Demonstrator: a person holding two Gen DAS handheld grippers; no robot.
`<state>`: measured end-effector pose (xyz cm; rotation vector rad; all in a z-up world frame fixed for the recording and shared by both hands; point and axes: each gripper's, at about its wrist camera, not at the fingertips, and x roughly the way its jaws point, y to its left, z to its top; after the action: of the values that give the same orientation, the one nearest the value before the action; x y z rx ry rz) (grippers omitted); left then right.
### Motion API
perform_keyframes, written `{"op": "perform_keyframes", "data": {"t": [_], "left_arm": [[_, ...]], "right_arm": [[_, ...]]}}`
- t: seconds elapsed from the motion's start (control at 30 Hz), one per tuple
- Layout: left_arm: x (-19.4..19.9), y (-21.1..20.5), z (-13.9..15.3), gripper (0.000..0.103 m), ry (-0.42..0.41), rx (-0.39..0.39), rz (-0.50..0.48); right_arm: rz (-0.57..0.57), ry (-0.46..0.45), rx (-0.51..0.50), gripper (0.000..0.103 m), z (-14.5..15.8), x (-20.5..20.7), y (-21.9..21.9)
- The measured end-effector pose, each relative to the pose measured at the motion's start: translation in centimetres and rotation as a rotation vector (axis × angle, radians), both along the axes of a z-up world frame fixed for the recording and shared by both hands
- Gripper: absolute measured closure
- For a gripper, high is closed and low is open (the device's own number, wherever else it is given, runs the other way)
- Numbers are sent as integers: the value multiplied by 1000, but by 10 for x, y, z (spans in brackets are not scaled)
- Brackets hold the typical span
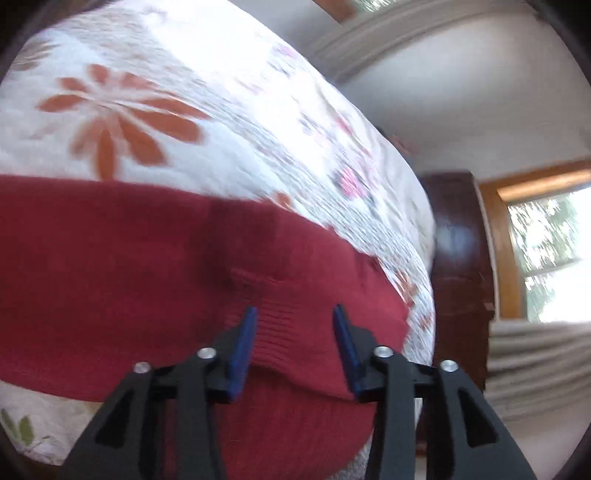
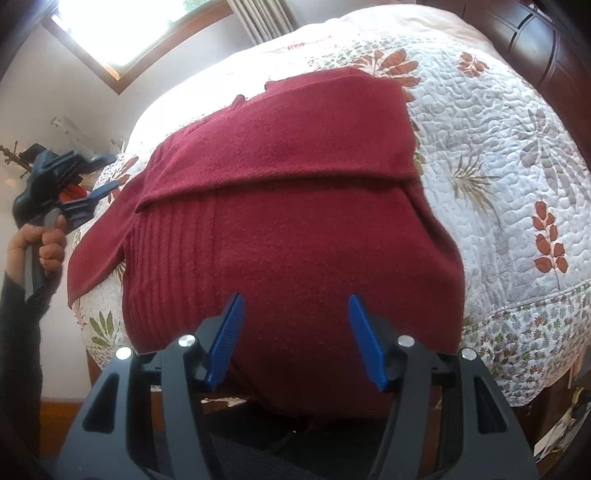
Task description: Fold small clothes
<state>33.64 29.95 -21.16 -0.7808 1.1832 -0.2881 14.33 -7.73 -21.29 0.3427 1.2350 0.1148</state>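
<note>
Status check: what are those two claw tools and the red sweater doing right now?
Left gripper open, empty, over the sweater's ribbed edge. Right gripper open, empty. Red sweater partly folded on the quilted bed. Nothing in the way.

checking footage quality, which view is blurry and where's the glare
Left wrist view: motion-smeared, the floral quilted bedspread streaked, its top blown out. Right wrist view: sharp, dark red knitted sweater weave clear, glare only at the window.

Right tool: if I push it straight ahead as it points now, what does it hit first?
Most likely the red sweater lying on the quilt. The right tool is open and aimed at its lower body; nothing shows between them, though depth is unclear.
</note>
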Motion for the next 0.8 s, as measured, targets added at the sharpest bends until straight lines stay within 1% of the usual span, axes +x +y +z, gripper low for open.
{"op": "perform_keyframes", "data": {"t": [0.07,0.1,0.13,0.17,0.2,0.23,0.27,0.3,0.33,0.37,0.43,0.47,0.5,0.53,0.57,0.6,0.67,0.7,0.73,0.8], "left_arm": [[6,-16,-17,59,34,-20,-37],[8,-21,-26,59,48,-16,-48],[10,-26,-39,59,76,3,-45],[10,-28,-45,60,90,9,-39],[8,-25,-52,61,98,-1,-25],[6,-19,-57,63,99,-34,-3],[3,-14,-57,63,100,-50,14],[0,-5,-55,58,95,-52,39],[-6,9,-48,49,80,-33,75],[-10,23,-43,46,63,-28,105],[-26,60,-32,33,21,-44,184],[-39,82,-26,29,3,-43,239],[-51,105,-20,21,-14,-34,296],[-66,126,-15,15,-34,-21,362],[-84,153,-10,14,-54,-5,436],[-101,176,-8,14,-57,15,497],[-134,221,-5,14,-60,20,611],[-151,244,-6,13,-63,10,674],[-163,260,-8,13,-63,-4,718],[-192,298,-17,13,-61,-60,826]], "right_arm": [[31,-10,-12,44,3,2,6],[38,-14,-16,44,5,3,7],[45,-20,-20,44,7,4,8],[47,-24,-19,43,9,5,8],[46,-27,-17,42,10,5,8],[43,-28,-18,41,11,6,7],[43,-27,-18,41,12,7,6],[44,-22,-16,41,11,8,5],[47,-19,-16,41,10,9,5],[52,-15,-15,41,9,10,5],[74,-6,-15,41,6,14,10],[86,-5,-15,41,6,17,14],[100,-6,-14,41,6,19,18],[114,-8,-14,41,7,21,22],[128,-11,-14,41,8,24,28],[144,-14,-13,40,9,27,33],[180,-19,-13,39,11,32,46],[196,-18,-13,39,11,34,52],[219,-15,-16,39,11,36,60],[255,-13,-23,39,11,39,73]]}}
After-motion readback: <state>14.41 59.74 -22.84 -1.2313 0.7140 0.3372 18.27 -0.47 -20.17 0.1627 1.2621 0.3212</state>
